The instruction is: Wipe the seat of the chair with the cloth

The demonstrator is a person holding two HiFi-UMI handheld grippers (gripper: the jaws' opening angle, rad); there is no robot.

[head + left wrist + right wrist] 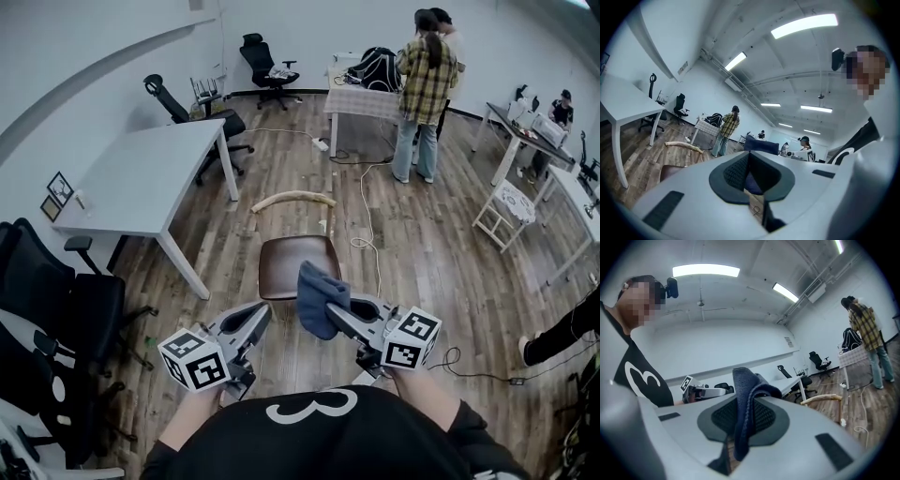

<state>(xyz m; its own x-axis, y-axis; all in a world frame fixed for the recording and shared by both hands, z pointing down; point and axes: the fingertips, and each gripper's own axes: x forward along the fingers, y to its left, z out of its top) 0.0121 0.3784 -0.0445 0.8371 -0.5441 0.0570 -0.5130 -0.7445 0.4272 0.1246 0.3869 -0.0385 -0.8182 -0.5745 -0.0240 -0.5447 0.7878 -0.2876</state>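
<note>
1. Black shirt [314, 436] with a white "3" sits at the bottom of the head view; both forearms reach forward from it.
2. Right gripper [335, 315]: jaws clamped on a blue cloth [317, 296]. The right gripper view shows the cloth pinched between the pads, a fold sticking up past the tips and a strip hanging down behind them.
3. Left gripper [255, 322]: jaws together at the tips, nothing held. It is beside the right one and apart from the cloth.
4. In the head view the cloth bunches over the near right edge of the chair's seat [284, 264]. I cannot tell whether it touches the seat.
5. Seat is brown, rounded and glossy; most of it shows bare.
6. Curved light wooden backrest [292, 199] is on the far side of the seat.
7. Floor [422, 253] is wood plank, with a white cable [366, 211] running across it right of the chair.
8. White table [141, 178] is to the left; black office chairs [56, 300] are at the near left.
9. Two people [427, 84] stand at a far table with their backs turned, well apart from the chair.
</note>
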